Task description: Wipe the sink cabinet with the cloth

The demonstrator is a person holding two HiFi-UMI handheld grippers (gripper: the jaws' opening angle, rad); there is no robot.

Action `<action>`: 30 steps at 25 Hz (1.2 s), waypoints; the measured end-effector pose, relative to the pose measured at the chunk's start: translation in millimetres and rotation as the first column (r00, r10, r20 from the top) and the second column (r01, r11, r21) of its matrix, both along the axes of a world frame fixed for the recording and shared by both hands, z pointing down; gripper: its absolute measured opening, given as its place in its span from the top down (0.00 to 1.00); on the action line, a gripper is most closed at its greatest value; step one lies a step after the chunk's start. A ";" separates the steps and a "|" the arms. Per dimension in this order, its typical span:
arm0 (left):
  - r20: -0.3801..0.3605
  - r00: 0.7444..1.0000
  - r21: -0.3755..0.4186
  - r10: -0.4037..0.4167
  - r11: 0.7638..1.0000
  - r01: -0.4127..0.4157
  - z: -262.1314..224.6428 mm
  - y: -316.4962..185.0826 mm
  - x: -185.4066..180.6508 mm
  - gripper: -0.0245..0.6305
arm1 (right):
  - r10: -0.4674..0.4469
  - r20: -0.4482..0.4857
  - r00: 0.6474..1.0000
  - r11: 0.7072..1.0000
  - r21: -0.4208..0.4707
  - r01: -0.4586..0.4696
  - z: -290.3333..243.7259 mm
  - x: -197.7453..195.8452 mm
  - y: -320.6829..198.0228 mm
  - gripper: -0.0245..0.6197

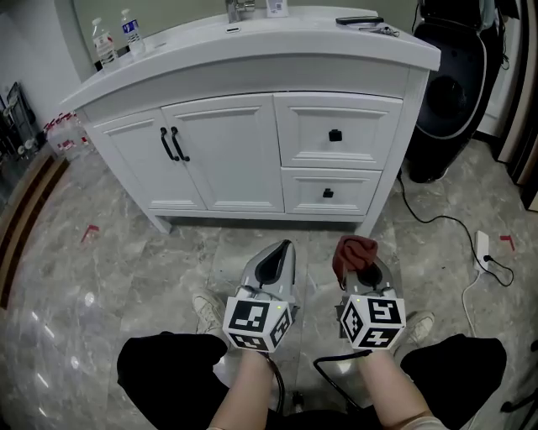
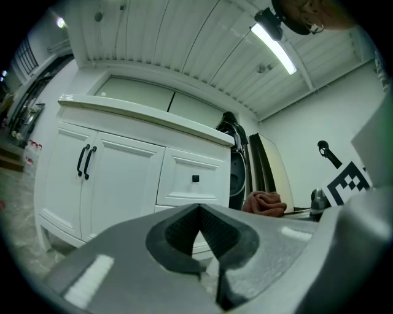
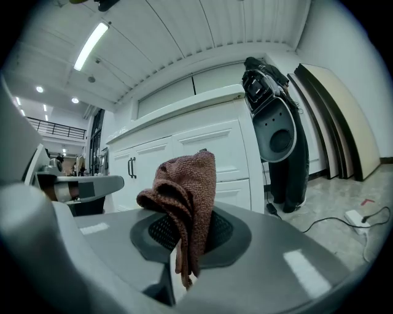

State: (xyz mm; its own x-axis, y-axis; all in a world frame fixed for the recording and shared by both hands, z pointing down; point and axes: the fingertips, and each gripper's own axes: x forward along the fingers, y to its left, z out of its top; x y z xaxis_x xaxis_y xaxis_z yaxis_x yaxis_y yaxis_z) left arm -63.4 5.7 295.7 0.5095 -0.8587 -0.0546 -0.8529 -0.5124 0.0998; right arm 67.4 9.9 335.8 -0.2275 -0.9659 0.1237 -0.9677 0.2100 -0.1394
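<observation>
A white sink cabinet (image 1: 252,151) stands ahead on the marble floor, with two doors with black handles (image 1: 174,144) at left and two drawers (image 1: 336,133) at right. My right gripper (image 1: 360,260) is shut on a reddish-brown cloth (image 1: 354,253), which bunches up above the jaws (image 3: 184,202). My left gripper (image 1: 276,259) is shut with nothing in it (image 2: 199,236). Both are held low, well short of the cabinet front (image 3: 202,153). The cloth (image 2: 265,202) also shows in the left gripper view.
Water bottles (image 1: 115,38) stand on the counter's left end, a faucet (image 1: 239,10) at the back. A black machine (image 1: 454,92) stands right of the cabinet. A cable and power strip (image 1: 482,246) lie on the floor at right. My shoes (image 1: 206,311) are below.
</observation>
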 end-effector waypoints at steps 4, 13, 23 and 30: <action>-0.026 0.999 -0.003 -0.022 1.000 0.022 -7.5 -35.3 -4.3 0.96 | -0.014 -0.004 1.000 1.000 0.009 0.014 -7.8 -2.3 -36.6 0.84; -0.069 0.996 0.017 -0.062 0.998 0.063 -11.2 -105.8 -4.4 0.96 | -0.065 -0.003 0.998 0.997 0.044 0.065 -23.3 -12.0 -112.5 0.84; 0.095 0.995 0.124 -0.041 0.992 0.029 -46.7 -161.5 -4.2 0.96 | -0.154 -0.014 0.988 0.972 0.175 0.154 -97.7 -47.8 -193.3 0.84; 0.095 0.994 0.143 -0.061 0.989 0.047 -55.7 -192.1 -28.2 0.96 | -0.219 -0.043 0.975 0.944 0.243 0.223 -141.8 -88.1 -231.4 0.84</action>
